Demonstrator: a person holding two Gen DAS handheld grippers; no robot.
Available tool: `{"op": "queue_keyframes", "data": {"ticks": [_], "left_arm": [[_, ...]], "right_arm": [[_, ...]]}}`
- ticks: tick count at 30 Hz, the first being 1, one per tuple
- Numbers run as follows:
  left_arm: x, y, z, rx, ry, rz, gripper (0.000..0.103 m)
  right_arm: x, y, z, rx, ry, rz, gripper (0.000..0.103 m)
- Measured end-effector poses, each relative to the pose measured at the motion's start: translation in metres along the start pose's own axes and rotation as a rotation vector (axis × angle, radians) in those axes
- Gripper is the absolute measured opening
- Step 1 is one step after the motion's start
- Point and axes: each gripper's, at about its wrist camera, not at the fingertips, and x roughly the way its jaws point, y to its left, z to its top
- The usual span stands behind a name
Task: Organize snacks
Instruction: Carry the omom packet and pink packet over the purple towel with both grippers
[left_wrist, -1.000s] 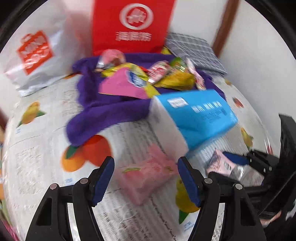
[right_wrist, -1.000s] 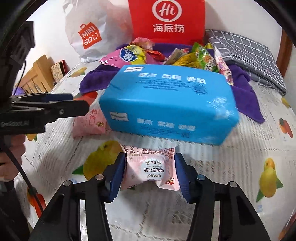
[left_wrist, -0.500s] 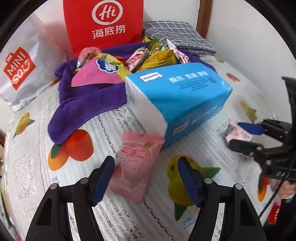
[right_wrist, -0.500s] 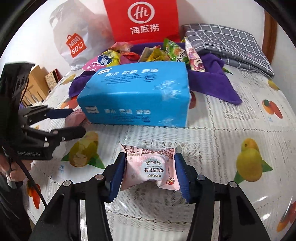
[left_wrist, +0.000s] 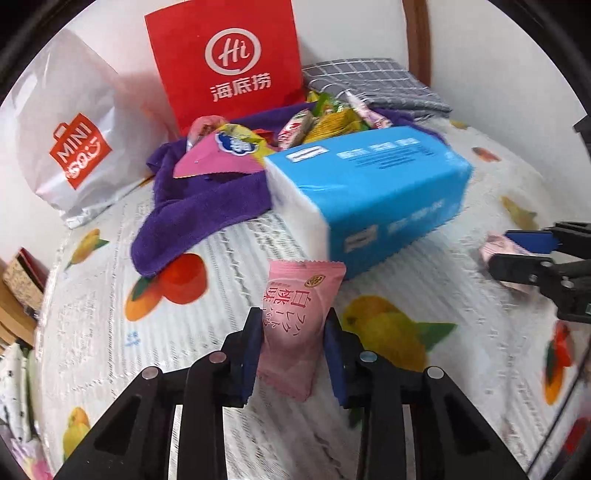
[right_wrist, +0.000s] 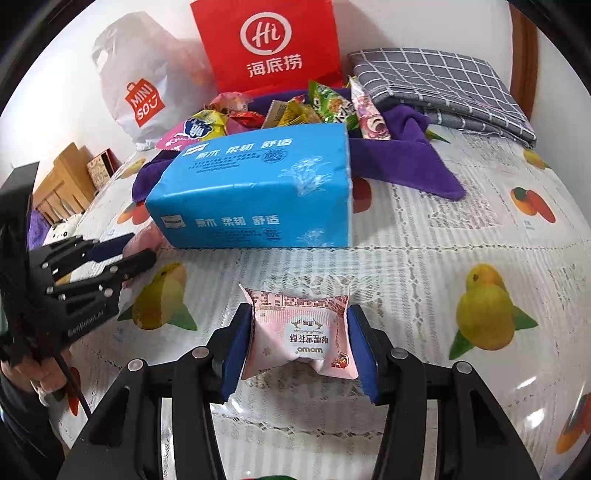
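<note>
Pink peach snack (left_wrist: 295, 325), lower centre, is pinched by the left tongs (left_wrist: 293, 356); its slick film could slide free. Right tongs (right_wrist: 300, 345) are closing on a puffy pink pastry packet (right_wrist: 301, 334), which might burst.

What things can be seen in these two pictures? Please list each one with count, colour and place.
peach snack packet: one, pink, between the left gripper's pads
pastry packet: one, pale pink, between the right gripper's pads
tissue pack: one, blue, middle of the table
snack pile: many packets, mixed colours, on the towel behind the tissue pack
towel: one, purple, under the pile
paper bag: one, red, upright at the wall
plastic bag: one, white, left of the paper bag
folded cloth: one, grey checked, far right
tablecloth: one, white with fruit prints
left gripper: black, blue pads, shut on the peach packet
right gripper: same, clamping the pastry packet
</note>
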Motion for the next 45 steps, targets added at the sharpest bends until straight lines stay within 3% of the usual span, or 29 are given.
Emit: {"op": "queue_keyframes", "data": {"ticks": [9,30,45], "left_arm": [[-0.023,0.003,0.013,-0.092,-0.008,-0.17,0.03],[-0.069,0.021,0.074,-0.15,-0.062,-0.175,0.03],[-0.073,0.052,0.159,-0.221,-0.13,-0.12,0.03]], "right_arm": [[-0.021,-0.003,0.004,0.003,-0.036,0.013,0.049],[-0.059,0.018,0.076,-0.051,-0.119,0.076,0.049],[-0.065,0.027,0.179,-0.081,-0.199,0.083,0.049]]}}
